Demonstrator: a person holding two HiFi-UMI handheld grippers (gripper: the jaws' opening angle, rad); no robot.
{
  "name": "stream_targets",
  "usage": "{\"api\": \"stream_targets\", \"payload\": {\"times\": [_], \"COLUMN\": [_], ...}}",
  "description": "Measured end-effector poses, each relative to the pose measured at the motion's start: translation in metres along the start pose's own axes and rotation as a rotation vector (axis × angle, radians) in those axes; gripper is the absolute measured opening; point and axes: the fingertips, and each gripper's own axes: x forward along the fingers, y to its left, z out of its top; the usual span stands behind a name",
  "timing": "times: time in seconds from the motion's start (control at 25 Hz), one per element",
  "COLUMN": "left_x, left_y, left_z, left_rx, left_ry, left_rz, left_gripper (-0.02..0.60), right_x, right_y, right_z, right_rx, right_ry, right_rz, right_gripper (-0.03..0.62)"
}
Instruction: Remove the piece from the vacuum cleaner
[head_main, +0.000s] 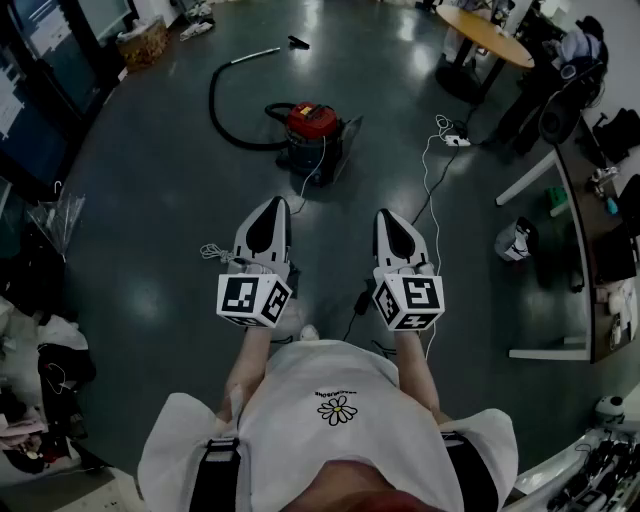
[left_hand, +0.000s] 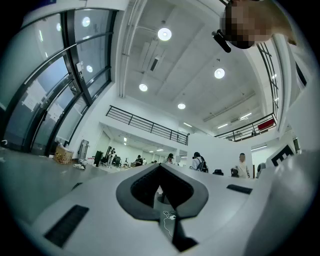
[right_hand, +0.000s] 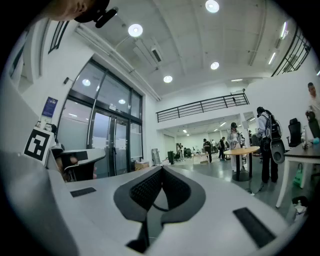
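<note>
Red-lidded vacuum cleaner (head_main: 312, 128) trails a curved black hose (head_main: 212, 102); left gripper (head_main: 272, 208) and right gripper (head_main: 389, 220) jaws closed, empty.

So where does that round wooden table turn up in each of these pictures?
Head view: the round wooden table is in the top right corner.
Left gripper view: not in it.
Right gripper view: right of the middle, at mid height.
Shared landmark: the balcony railing, which shows in both gripper views. The head view looks down at the floor and does not show it.
</note>
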Motion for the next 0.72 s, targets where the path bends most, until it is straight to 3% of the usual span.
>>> {"api": "stream_targets", "payload": {"times": [0.4, 0.52, 0.72], "left_x": [0.001, 0.010, 0.033], "left_y": [0.034, 0.030, 0.014], "left_z": [-0.019, -0.028, -0.035], "left_rx": [-0.059, -0.067, -0.041], "left_ry": [0.025, 0.034, 0.050], "left_rz": [0.018, 0.016, 0.001], "left_gripper": [0.005, 0.005, 0.005], "right_x": [0.010, 0.015, 0.027], "right_y": [-0.004, -0.014, -0.035], "right_z": [-0.007, -0.016, -0.011], "right_rx": [-0.045, -0.075, -0.028], "right_ry": [0.032, 0.058, 0.022], "right_rz": [-0.058, -0.072, -0.063], "right_gripper": [0.011, 0.011, 0.011]}}
